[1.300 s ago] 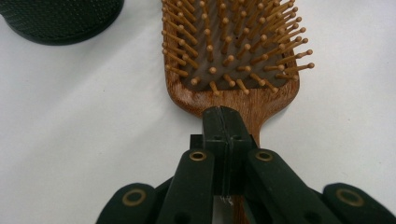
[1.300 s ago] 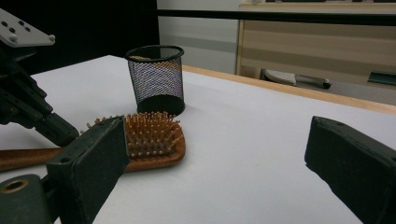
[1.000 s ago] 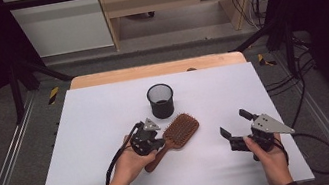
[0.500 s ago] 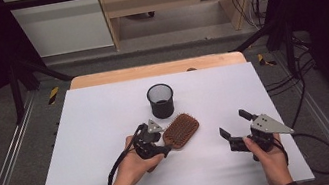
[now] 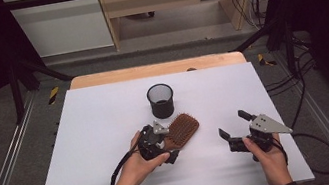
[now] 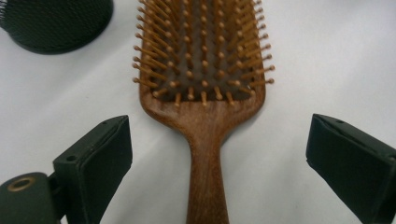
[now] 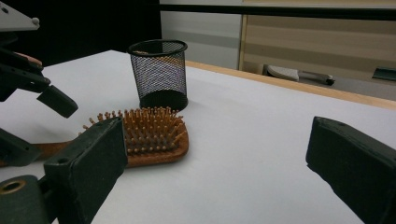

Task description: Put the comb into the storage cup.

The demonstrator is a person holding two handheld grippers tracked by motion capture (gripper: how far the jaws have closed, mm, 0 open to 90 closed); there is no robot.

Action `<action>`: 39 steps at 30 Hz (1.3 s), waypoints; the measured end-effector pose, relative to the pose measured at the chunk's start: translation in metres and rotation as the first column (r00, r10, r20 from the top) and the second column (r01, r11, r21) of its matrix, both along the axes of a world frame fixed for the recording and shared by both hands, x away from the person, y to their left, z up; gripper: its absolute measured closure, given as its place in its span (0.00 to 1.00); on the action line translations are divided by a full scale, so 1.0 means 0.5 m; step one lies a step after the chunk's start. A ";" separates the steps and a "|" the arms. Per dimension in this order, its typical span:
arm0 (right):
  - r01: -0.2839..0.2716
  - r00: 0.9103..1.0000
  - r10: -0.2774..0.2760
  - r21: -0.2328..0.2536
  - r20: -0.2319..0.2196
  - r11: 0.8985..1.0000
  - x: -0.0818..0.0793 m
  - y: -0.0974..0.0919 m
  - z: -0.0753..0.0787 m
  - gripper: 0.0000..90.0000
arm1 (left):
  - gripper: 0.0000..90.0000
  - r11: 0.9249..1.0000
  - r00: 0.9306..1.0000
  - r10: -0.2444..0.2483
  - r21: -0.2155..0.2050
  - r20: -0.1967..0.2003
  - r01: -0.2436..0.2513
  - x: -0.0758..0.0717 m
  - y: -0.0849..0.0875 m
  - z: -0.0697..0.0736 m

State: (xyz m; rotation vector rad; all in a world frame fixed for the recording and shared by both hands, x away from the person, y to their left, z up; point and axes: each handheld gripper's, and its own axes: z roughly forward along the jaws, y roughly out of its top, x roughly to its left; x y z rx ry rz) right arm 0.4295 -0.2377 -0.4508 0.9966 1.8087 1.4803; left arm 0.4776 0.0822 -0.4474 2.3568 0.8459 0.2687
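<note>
Wooden paddle hairbrush (image 5: pixel 182 128), bristles up, flat near the middle of the desk (image 5: pixel 96 119), handle toward the near edge, just in front of a black mesh cup (image 5: pixel 161 100). Likely light, rigid, smooth-varnished; best taken at the narrow handle, not the pins. Left gripper (image 6: pixel 219 154) just opened, spread astride the handle, untouching. Right gripper (image 5: pixel 231 127) spread, empty, toward the near right corner.

hairbrush (image 5: pixel 182 129) before mesh cup (image 5: pixel 161 100), on table (image 5: pixel 88 135)

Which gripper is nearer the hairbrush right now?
Left. The left gripper sits at the hairbrush handle, jaws just opened and standing apart either side of it. The right gripper waits off to its right, open.
</note>
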 end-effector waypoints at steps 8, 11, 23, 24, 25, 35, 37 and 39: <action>-0.001 1.000 0.001 -0.002 0.000 1.000 -0.001 0.000 0.000 0.06 | 0.08 0.999 0.999 -0.010 0.039 -0.039 0.011 0.003 -0.007 -0.015; -0.001 1.000 0.001 -0.001 -0.001 1.000 0.000 0.000 0.000 0.06 | 0.08 0.998 0.999 -0.016 0.053 -0.046 0.018 0.004 -0.007 -0.018; 0.000 1.000 0.000 -0.003 -0.004 1.000 0.000 0.001 0.000 0.06 | 0.13 0.998 0.998 -0.026 0.054 -0.061 0.029 0.007 -0.003 -0.017; -0.001 1.000 0.001 -0.002 -0.003 1.000 0.000 0.001 0.000 0.06 | 0.13 0.998 0.998 -0.026 0.055 -0.058 0.029 0.008 -0.002 -0.014; -0.001 1.000 0.001 -0.002 -0.003 1.000 0.000 0.001 0.000 0.06 | 0.13 0.998 0.998 -0.021 0.056 -0.056 0.024 0.009 0.000 -0.013; -0.003 1.000 0.003 -0.004 -0.009 1.000 0.000 0.002 -0.001 0.06 | 0.37 0.999 0.997 -0.015 0.047 -0.082 0.019 0.021 0.005 -0.009; -0.003 1.000 0.003 -0.004 -0.008 1.000 0.000 0.002 -0.001 0.06 | 0.39 0.999 0.996 -0.011 0.052 -0.087 0.015 0.023 0.005 -0.010; -0.004 1.000 0.004 -0.004 -0.008 1.000 0.000 0.002 -0.001 0.06 | 0.42 0.998 0.996 -0.010 0.053 -0.090 0.015 0.025 0.007 -0.011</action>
